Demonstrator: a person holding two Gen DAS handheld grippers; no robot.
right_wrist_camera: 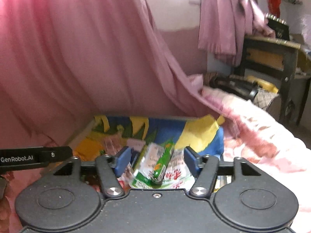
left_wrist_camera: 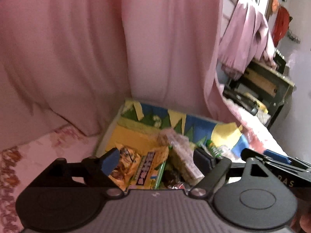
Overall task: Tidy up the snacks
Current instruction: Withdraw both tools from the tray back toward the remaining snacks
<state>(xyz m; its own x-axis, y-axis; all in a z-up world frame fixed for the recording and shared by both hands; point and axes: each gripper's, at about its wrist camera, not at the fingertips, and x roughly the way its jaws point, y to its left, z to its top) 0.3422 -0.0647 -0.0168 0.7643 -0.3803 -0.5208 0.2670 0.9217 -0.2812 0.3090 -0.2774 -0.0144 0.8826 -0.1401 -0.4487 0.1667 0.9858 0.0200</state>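
Observation:
A colourful box point(left_wrist_camera: 136, 128) with a blue, yellow and green lining holds several snack packs. In the left wrist view my left gripper point(left_wrist_camera: 157, 160) is open above an orange-yellow pack point(left_wrist_camera: 149, 167) and a pale wrapped bar point(left_wrist_camera: 182, 155). The right gripper's arm point(left_wrist_camera: 276, 162) shows at the right. In the right wrist view my right gripper point(right_wrist_camera: 155, 158) is open over the same box point(right_wrist_camera: 204, 136), with a green-and-white pack point(right_wrist_camera: 155, 165) lying between its fingers, untouched as far as I can tell. The left gripper's arm point(right_wrist_camera: 33, 158) shows at the left.
The box sits on a pink floral bedspread point(right_wrist_camera: 262, 136), against a pink curtain point(left_wrist_camera: 97, 48). A dark wooden table point(right_wrist_camera: 272, 54) with clutter under it stands at the far right. A lilac garment point(right_wrist_camera: 223, 19) hangs beside it.

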